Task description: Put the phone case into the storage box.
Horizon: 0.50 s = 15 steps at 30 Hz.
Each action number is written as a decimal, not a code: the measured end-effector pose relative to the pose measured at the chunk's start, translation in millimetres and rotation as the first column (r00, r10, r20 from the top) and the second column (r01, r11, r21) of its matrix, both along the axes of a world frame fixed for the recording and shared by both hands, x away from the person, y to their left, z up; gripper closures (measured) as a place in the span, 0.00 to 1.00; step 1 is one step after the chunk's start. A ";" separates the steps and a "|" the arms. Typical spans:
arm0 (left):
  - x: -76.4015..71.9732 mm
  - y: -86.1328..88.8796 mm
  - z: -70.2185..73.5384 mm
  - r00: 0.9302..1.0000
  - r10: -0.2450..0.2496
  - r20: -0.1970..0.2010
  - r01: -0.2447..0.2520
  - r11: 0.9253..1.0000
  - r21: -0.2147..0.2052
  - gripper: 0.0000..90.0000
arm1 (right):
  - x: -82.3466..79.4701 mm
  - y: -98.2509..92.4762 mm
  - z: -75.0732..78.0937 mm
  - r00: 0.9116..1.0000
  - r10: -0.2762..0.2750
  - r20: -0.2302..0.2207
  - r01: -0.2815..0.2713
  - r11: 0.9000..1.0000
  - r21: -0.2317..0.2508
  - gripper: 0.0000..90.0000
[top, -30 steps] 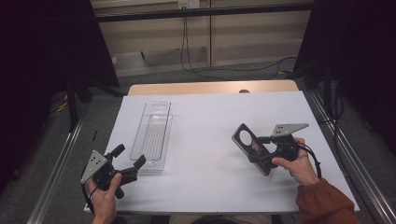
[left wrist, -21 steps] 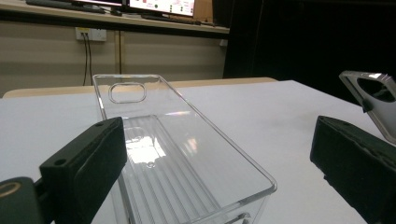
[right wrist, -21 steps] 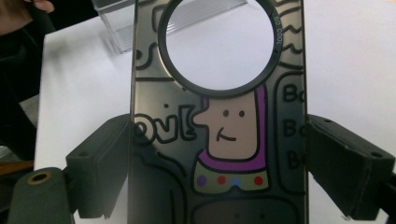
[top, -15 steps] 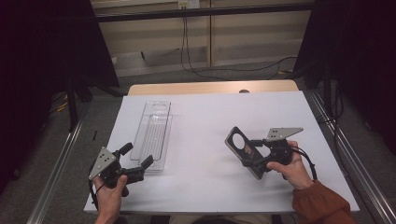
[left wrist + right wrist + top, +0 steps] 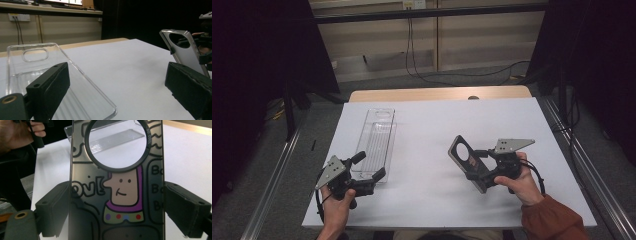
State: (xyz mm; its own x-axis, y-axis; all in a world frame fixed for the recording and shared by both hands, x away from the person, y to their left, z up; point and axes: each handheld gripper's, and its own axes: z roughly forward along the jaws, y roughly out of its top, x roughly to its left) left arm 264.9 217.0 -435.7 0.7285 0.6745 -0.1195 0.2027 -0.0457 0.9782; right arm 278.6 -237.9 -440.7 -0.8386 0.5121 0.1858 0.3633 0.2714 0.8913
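- Gripping a printed phone case (image 5: pixel 466 159) by its two long edges, the right gripper (image 5: pixel 484 167) held it tilted above the white table (image 5: pixel 492 125), on the right half.
- In the right gripper view the black jaws pressed on either side of the printed phone case (image 5: pixel 117 195), which stood between them with its round camera hole (image 5: pixel 116 143) at the top.
- A cartoon figure with a purple collar and coloured dots covered the back of that case, along with black lettering.
- The person's right hand (image 5: pixel 519 177), in a rust-coloured sleeve (image 5: pixel 552 222), wrapped the gripper's handle.
- The left gripper (image 5: pixel 372 167) sat low at the near left of the table, held by the left hand (image 5: pixel 334 205).
- Its jaws stood wide apart with nothing clamped; one tip lay over the near end of the clear phone case (image 5: pixel 376 142).
- In the left gripper view the clear phone case (image 5: pixel 50 80) lay flat on the table, its camera cut-out at the far end, with the left jaw in front of it.
- That view also caught the printed phone case (image 5: pixel 185 52) tilted up at the right, well apart from the clear one.
- The clear case lay lengthwise on the table's left half.
- A wooden edge (image 5: pixel 442 94) showed beyond the white surface.
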 end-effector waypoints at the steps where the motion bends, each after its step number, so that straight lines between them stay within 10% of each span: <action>1: 0.4 -1.3 0.1 1.000 -0.002 0.003 0.002 1.000 0.001 0.07 | -0.3 0.7 0.2 1.000 0.004 0.005 -0.004 1.000 0.003 0.14; 15: 6.0 -20.7 -1.3 0.995 -0.099 -0.034 0.098 0.995 -0.019 0.07 | -3.4 13.4 2.5 0.998 0.047 0.045 -0.049 0.997 0.062 0.13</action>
State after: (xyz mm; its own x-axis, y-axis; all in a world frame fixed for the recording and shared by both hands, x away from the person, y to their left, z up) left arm 270.9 196.2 -437.0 0.7865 0.5972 -0.1575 0.2324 -0.0499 0.9713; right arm 275.2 -224.6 -438.2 -0.8698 0.4596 0.1794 0.3119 0.2305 0.9217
